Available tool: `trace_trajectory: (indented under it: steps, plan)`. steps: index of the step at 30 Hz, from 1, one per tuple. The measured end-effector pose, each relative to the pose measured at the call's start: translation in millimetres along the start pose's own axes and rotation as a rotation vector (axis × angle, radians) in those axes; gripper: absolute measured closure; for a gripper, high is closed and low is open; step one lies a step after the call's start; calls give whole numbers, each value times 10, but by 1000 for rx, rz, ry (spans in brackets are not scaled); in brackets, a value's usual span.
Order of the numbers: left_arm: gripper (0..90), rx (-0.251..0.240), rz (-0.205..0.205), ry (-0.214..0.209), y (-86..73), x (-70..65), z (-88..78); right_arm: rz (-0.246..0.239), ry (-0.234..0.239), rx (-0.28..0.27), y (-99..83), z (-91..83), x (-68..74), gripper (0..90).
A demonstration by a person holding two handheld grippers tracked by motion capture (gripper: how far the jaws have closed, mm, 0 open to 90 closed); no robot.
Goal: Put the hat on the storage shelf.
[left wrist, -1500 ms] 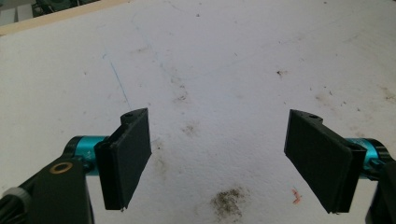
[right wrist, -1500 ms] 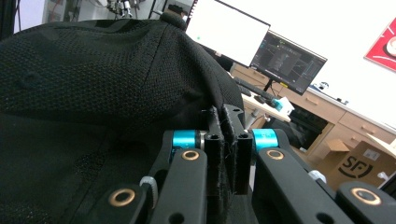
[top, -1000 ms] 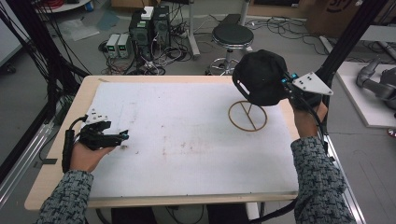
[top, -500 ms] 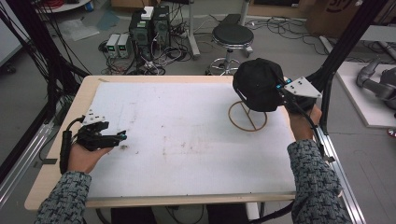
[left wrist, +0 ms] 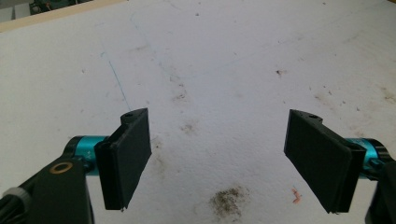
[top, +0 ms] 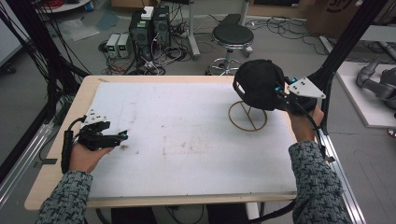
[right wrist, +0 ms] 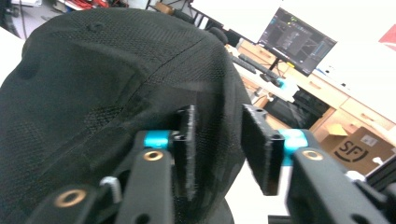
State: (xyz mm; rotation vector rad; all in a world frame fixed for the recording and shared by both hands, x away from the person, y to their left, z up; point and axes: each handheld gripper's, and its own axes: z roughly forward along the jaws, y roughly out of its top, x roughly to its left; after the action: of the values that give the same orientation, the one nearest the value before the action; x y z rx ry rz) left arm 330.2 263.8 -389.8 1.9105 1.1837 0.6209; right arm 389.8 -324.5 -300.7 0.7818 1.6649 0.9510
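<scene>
A black cap (top: 257,83) sits atop a wooden stand whose ring base (top: 247,116) lies on the white table top (top: 187,140) at the far right. My right gripper (top: 279,92) is at the cap's right side. In the right gripper view the cap (right wrist: 116,79) looms large and its rear edge lies between the jaws, which stand a little apart; the gripper (right wrist: 218,114) is open. My left gripper (top: 122,136) rests low over the table's left part, open, and in its own view (left wrist: 219,116) there is only stained white surface between its jaws.
A stool (top: 232,35) and computer boxes (top: 149,23) stand on the floor beyond the table's far edge. Black frame posts rise at the left and right (top: 341,51). A monitor (right wrist: 299,39) and a cardboard box (right wrist: 359,144) appear behind the cap.
The right gripper brought the cap down and slightly left onto the stand. Its jaws now stand apart around the cap's edge. The left gripper has barely moved.
</scene>
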Motion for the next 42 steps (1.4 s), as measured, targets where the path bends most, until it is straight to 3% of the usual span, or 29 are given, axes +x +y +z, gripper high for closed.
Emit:
trace_trajectory:
  steps: [2,10,17,21,30,40,42]
  plan:
    - [231,1,0,-1,-4,1,-1,38,11,3,13,-19,-10,548]
    - [231,-7,-2,-5,-6,-17,-8,83,51,12,0,-68,-25,478]
    - [231,-10,5,-7,11,-26,-9,177,118,18,8,-128,-71,394]
    - [231,-12,5,-11,26,-47,9,187,163,25,5,-168,-52,350]
    - [231,-19,22,-25,64,-100,7,280,260,25,-40,-241,57,125]
    - [229,-20,34,-29,74,-152,-19,323,358,28,-132,-355,174,119]
    - [228,-28,32,-30,74,-159,-19,313,369,39,-169,-361,211,119]
